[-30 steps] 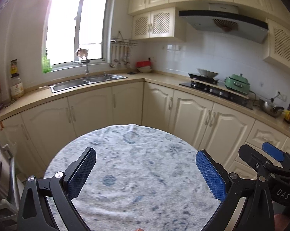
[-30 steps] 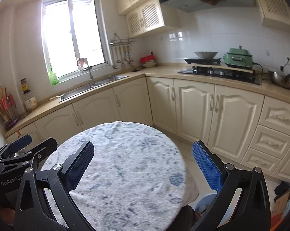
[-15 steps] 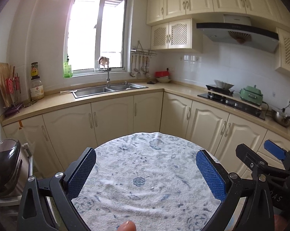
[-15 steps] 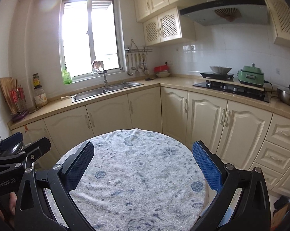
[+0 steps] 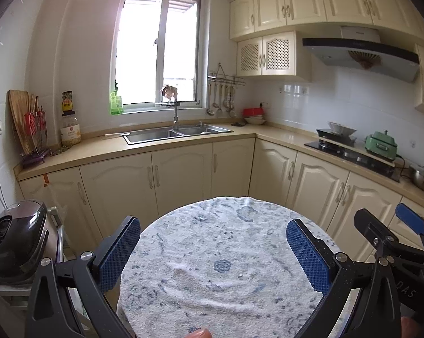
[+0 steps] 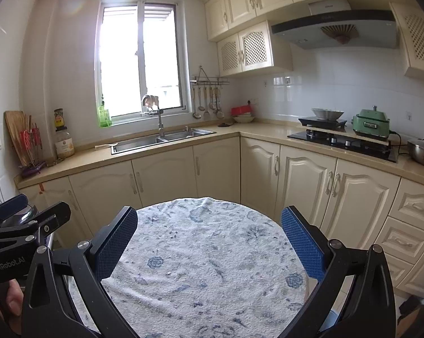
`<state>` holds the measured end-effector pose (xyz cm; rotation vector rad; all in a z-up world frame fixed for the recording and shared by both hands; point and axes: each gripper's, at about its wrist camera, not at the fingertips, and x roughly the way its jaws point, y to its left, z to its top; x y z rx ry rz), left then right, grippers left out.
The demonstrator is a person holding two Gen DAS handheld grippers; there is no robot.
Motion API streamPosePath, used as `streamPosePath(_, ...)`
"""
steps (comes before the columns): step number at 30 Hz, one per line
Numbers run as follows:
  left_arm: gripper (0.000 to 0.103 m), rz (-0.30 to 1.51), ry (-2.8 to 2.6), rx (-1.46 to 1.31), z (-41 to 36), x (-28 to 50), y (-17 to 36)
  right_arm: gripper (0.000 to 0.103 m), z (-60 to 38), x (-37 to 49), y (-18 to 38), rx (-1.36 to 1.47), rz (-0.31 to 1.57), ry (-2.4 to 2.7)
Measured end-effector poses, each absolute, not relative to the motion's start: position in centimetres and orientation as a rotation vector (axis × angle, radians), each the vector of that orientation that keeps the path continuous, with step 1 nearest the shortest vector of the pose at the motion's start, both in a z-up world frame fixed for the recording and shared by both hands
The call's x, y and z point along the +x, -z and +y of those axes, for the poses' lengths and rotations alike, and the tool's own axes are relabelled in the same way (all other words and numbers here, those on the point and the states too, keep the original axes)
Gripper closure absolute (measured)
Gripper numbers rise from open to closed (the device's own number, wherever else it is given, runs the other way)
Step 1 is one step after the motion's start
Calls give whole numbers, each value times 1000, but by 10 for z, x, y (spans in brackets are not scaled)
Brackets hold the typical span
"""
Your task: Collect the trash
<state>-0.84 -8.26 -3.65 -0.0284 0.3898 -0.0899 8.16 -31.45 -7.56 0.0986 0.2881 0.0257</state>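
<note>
A round table with a white and blue patterned cloth (image 5: 220, 256) lies just ahead and below both grippers; it also shows in the right wrist view (image 6: 206, 256). No trash shows on it. My left gripper (image 5: 213, 250) is open and empty above the near part of the table. My right gripper (image 6: 209, 245) is open and empty beside it. The right gripper also shows at the right edge of the left wrist view (image 5: 392, 242), and the left gripper at the left edge of the right wrist view (image 6: 23, 222).
An L-shaped counter with cream cabinets (image 5: 181, 177) runs behind the table, with a steel sink (image 5: 175, 133), a stove (image 5: 349, 149) and a green pot (image 5: 380, 145). A dark rice cooker (image 5: 15, 242) stands on a rack at the left.
Both cameras have tilted up and swung left: the window, sink and counter sit lower and nearer the centre. The table fills less of the view. Both grippers stay open.
</note>
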Motion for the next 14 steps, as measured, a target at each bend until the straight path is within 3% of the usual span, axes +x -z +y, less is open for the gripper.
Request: streamPosePath(14, 1, 346, 111, -63, -72, -16, 41, 0, -304, 88, 79, 97, 308, -58)
